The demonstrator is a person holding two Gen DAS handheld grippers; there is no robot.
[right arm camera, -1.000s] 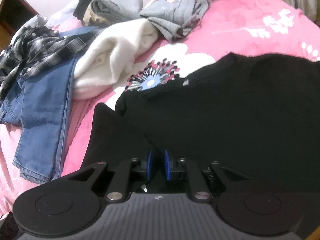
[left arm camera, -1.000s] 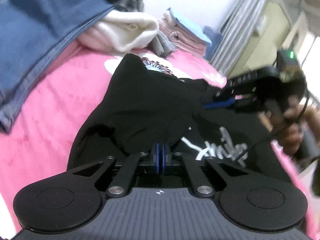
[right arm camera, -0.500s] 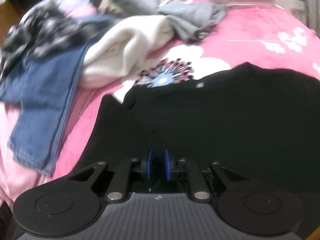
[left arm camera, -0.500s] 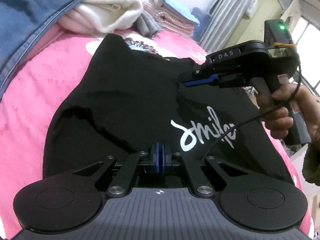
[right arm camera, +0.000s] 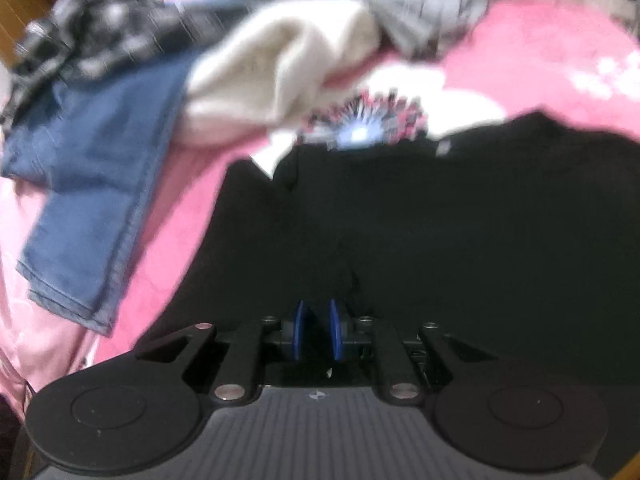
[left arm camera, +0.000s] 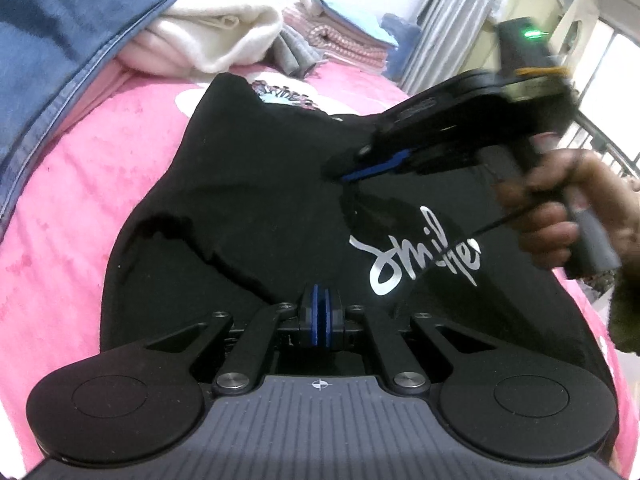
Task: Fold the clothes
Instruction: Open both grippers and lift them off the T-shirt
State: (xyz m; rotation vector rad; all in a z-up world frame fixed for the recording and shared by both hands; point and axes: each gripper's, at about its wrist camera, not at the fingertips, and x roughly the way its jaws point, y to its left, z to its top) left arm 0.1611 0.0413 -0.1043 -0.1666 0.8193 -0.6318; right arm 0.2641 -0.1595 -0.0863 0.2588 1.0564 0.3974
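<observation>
A black T-shirt with silver script lies spread on the pink bedspread. My left gripper is shut on its near edge, and a crease runs from the pads out to the left. My right gripper, held by a hand, hovers over the shirt's middle right, and a small ridge of cloth rises to its tip. In the blurred right wrist view the right gripper shows a narrow gap between the blue pads, filled with dark fabric of the T-shirt.
Blue jeans, a cream sweater, a plaid shirt and a grey garment are piled along the far left of the bed. Folded towels are stacked at the back beside a curtain.
The shirt now lies flatter, with its silver script in full view. The right gripper has come lower and nearer over the shirt's middle. The right wrist view has swung and blurred.
</observation>
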